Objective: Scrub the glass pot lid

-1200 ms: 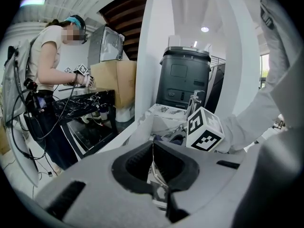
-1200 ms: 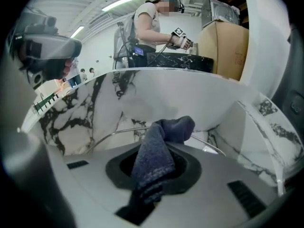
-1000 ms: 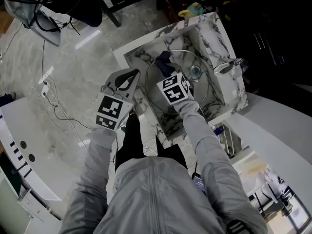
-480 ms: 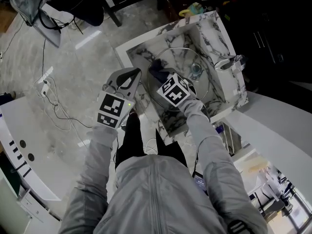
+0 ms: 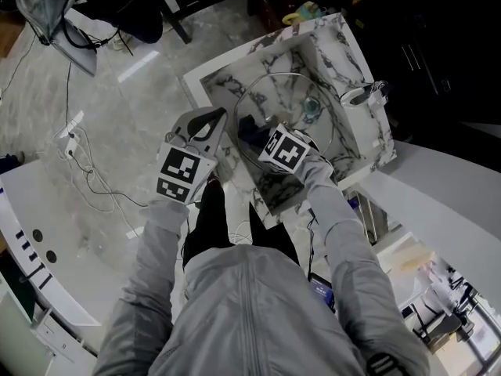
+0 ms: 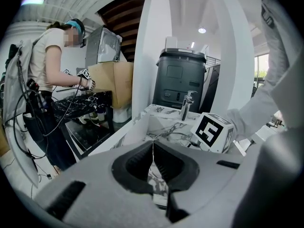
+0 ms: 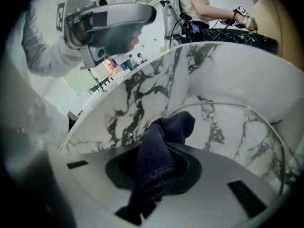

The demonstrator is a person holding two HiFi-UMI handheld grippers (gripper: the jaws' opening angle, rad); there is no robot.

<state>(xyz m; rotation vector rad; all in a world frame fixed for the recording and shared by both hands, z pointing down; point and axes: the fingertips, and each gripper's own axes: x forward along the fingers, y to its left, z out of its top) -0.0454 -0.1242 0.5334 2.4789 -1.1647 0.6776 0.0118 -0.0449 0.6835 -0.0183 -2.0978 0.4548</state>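
Note:
The glass pot lid (image 5: 321,139) rests in the marble sink (image 5: 235,65), its knob (image 5: 313,110) toward the far side. My right gripper (image 5: 254,133) is over the lid's left part, shut on a dark blue cloth (image 5: 249,129). In the right gripper view the cloth (image 7: 159,151) bunches out of the jaws against the lid (image 7: 237,127). My left gripper (image 5: 213,120) is at the sink's left wall. Its jaws (image 6: 153,148) are closed, with the lid's thin rim (image 6: 171,136) running edge-on into them.
A chrome faucet (image 5: 364,94) stands on the sink's right rim. Cables (image 5: 86,171) trail over the marble floor to the left. A white curved counter (image 5: 446,202) lies to the right. Another person (image 6: 47,56) works at a dark table behind.
My right gripper has slid the cloth across the lid, from its far-left part toward me. The left gripper has stayed at the sink's left wall.

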